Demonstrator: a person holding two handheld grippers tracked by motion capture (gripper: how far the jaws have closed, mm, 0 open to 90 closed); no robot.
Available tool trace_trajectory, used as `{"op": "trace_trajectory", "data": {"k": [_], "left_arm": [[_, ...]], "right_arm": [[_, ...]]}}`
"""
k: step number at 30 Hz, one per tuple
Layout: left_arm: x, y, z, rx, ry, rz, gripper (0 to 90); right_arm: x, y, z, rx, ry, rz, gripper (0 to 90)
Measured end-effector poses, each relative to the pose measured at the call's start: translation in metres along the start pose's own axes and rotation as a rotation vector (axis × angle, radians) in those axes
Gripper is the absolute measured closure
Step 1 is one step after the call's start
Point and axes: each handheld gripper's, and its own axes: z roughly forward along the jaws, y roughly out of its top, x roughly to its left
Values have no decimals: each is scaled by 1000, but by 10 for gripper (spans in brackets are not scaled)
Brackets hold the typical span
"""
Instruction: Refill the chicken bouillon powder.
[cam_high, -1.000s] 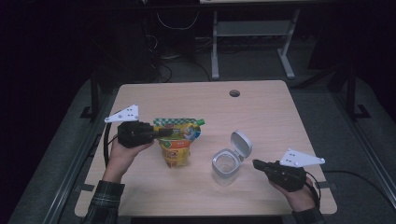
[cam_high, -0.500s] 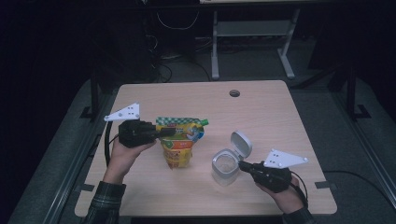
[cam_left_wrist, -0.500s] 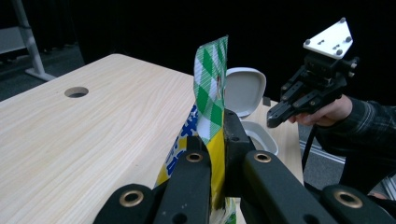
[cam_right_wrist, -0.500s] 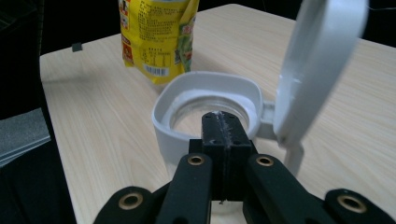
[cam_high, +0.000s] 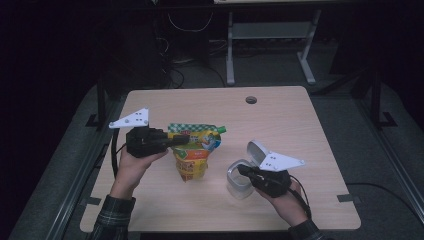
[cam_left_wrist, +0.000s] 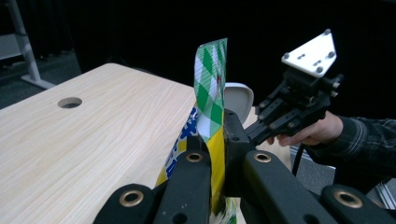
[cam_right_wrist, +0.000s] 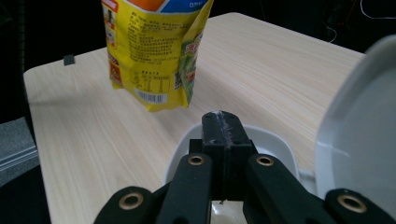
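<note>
A yellow snack pouch (cam_high: 192, 155) with a green checked top hangs upright just above the table, pinched at its upper left edge by my left gripper (cam_high: 177, 141). In the left gripper view the jaws (cam_left_wrist: 217, 140) are clamped on the pouch (cam_left_wrist: 210, 93). A white container (cam_high: 239, 185) stands at the front right with its hinged lid (cam_high: 257, 150) flipped open. My right gripper (cam_high: 242, 170) is at the container's rim. In the right gripper view its jaws (cam_right_wrist: 222, 123) are pressed together over the container's opening (cam_right_wrist: 280, 149), with the lid (cam_right_wrist: 359, 121) to the right and the pouch (cam_right_wrist: 154, 51) beyond.
The wooden table (cam_high: 280, 115) has a round cable hole (cam_high: 251, 100) near its far edge. A metal frame (cam_high: 270, 35) and cables stand on the dark floor behind it. Bare tabletop lies at the back and far right.
My right gripper has moved left and forward from the table's right edge to the container's rim. The left gripper and pouch have stayed almost still.
</note>
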Motion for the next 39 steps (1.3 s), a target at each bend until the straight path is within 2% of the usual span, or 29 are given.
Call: {"op": "trace_trajectory", "data": {"k": [10,18,26,30,34,39], "left_arm": [[-7,11,2,-16,-18,8,900],[-12,24,5,-22,-38,23,900],[-22,47,5,-46,-64,55,900],[-25,53,5,-51,-74,67,900],[-28,56,5,-45,-65,75,900],[-30,58,7,-38,-60,79,900]], "right_arm": [[10,18,29,9,-3,2,898],[14,29,43,13,-7,0,899],[14,33,53,29,-10,22,899],[14,35,55,12,-14,23,899],[17,37,56,4,-13,13,899],[23,37,58,-5,14,-2,899]]}}
